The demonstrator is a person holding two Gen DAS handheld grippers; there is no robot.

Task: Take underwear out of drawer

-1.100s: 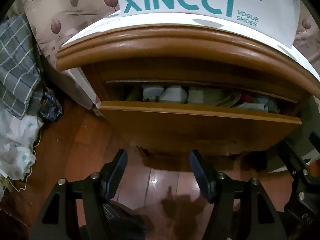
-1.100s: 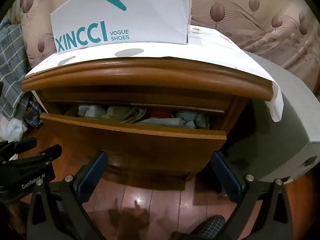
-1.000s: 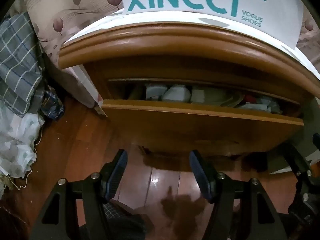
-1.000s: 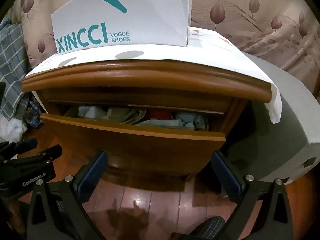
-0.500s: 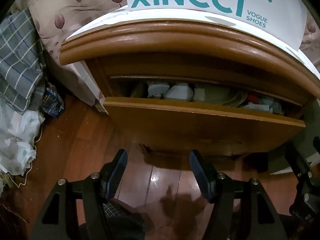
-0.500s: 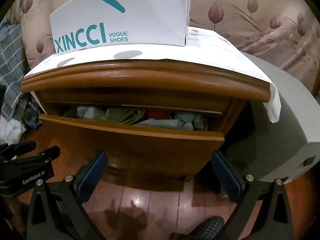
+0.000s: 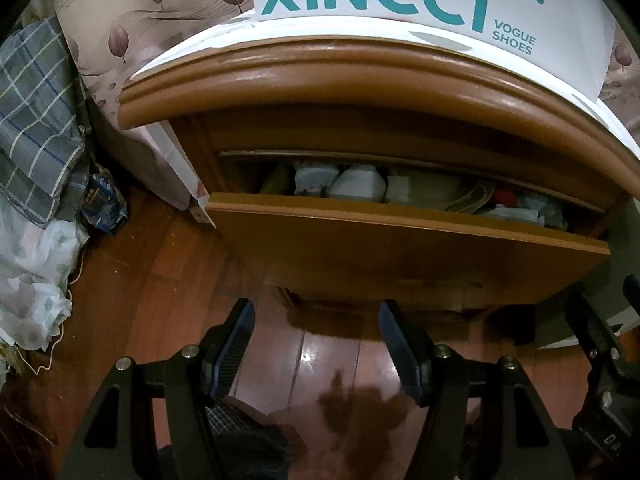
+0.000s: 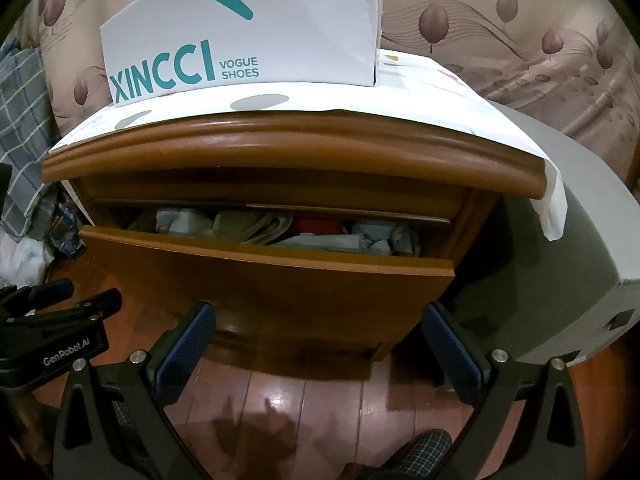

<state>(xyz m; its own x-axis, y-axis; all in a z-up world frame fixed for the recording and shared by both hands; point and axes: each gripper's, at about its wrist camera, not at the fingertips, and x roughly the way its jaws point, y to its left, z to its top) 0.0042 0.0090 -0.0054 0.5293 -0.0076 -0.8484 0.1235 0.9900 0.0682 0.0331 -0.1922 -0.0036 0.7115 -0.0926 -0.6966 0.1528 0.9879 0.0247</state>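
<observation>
Drawer ajar, both grippers waiting empty in front of it.
The left gripper stands partly open on nothing, the right gripper wide and empty; folded underwear fills the wooden drawer below the shoe box.

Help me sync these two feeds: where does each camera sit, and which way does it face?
Left wrist: on the left tool, angled down at the part-open drawer and floor; own open fingers, right tool at the right edge.
Right wrist: on the right tool, same downward slant; open fingers, left tool at the left, a checked trouser leg.
Shared: drawer, folded clothes, shoe box.
</observation>
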